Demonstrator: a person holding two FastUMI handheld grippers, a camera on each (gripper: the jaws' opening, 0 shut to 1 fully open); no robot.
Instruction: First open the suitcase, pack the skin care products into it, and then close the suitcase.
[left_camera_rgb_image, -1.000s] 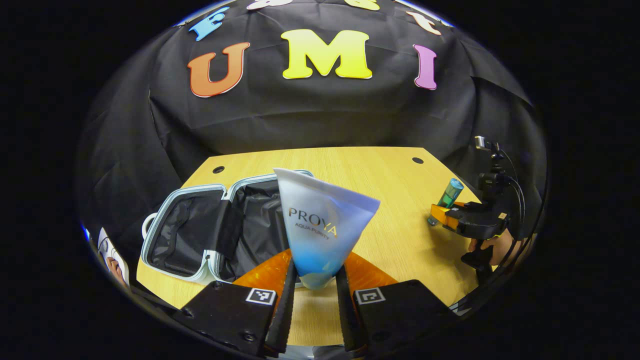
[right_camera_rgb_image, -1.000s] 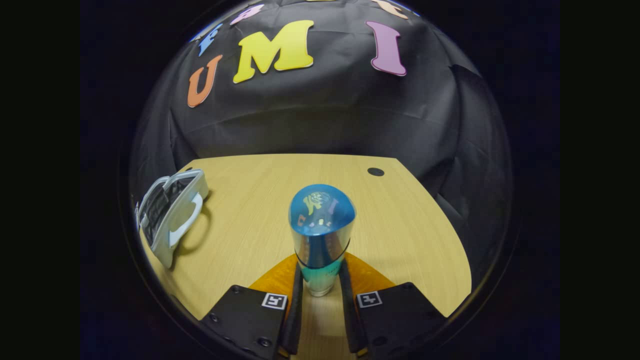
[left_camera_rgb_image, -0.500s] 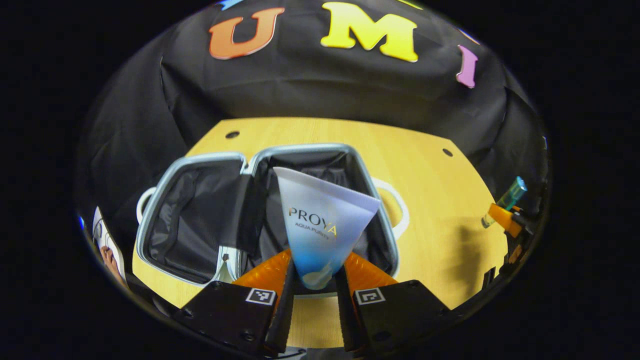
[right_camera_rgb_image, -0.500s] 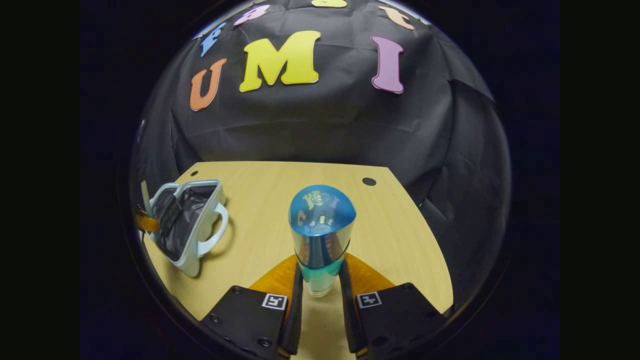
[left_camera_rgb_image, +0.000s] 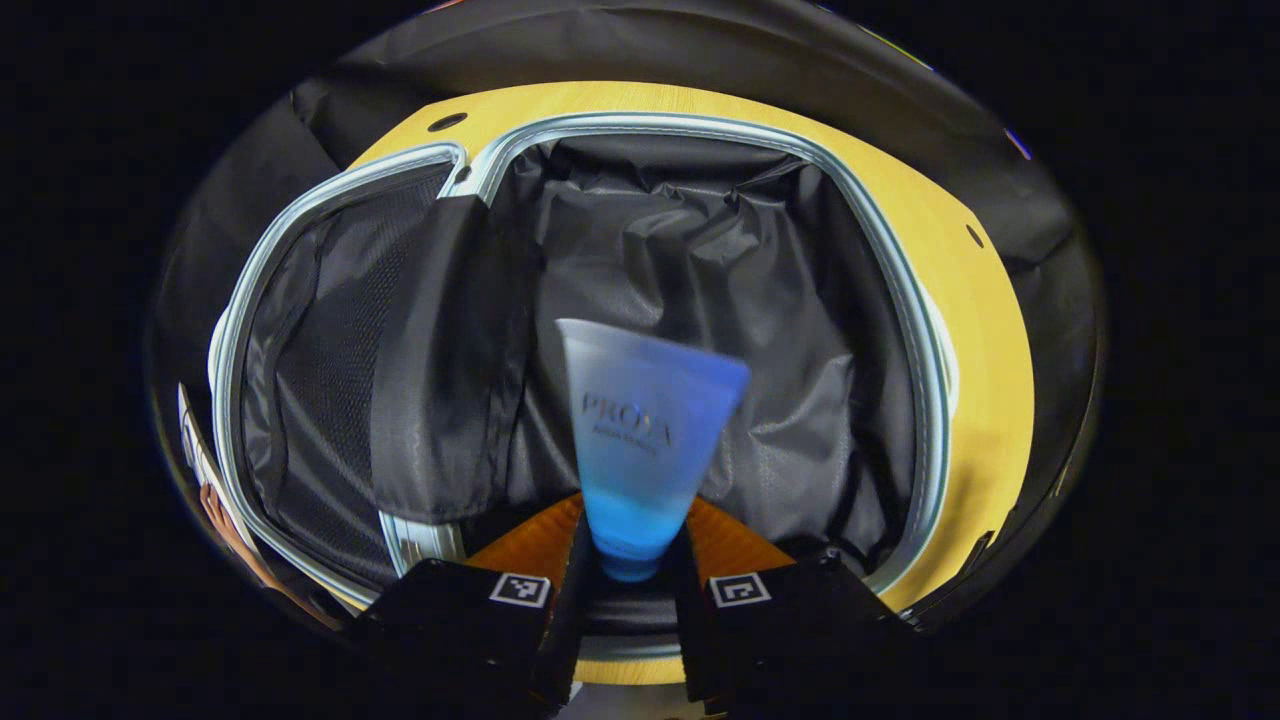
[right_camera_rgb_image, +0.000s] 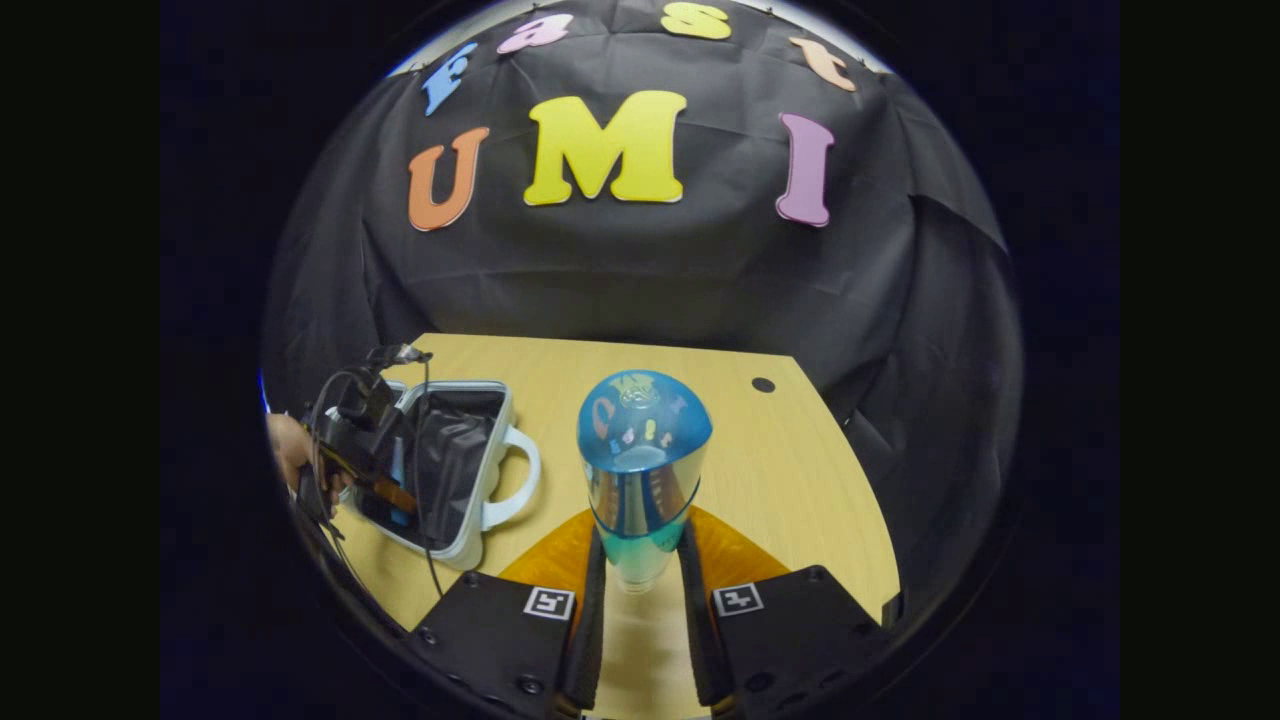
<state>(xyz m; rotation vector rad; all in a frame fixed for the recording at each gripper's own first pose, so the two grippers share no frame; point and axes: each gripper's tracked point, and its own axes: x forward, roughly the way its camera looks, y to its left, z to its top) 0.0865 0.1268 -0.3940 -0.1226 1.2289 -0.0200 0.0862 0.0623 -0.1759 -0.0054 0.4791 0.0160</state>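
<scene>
Your left gripper (left_camera_rgb_image: 628, 570) pinches the narrow end of the blue-and-white tube (left_camera_rgb_image: 640, 430), so the wide end points out ahead. You hold it right over the open suitcase (left_camera_rgb_image: 905, 300), above the dark lining of the right half, so it can drop inside. The suitcase lies flat on the table (right_camera_rgb_image: 800, 480) with both halves spread, which gives you room. Your right gripper (right_camera_rgb_image: 640, 575) squeezes the shiny blue bottle (right_camera_rgb_image: 643, 460) and waits over the table, well apart from the suitcase, ready to go next.

Dim, fisheye-warped (tube motion-blurred).
</scene>
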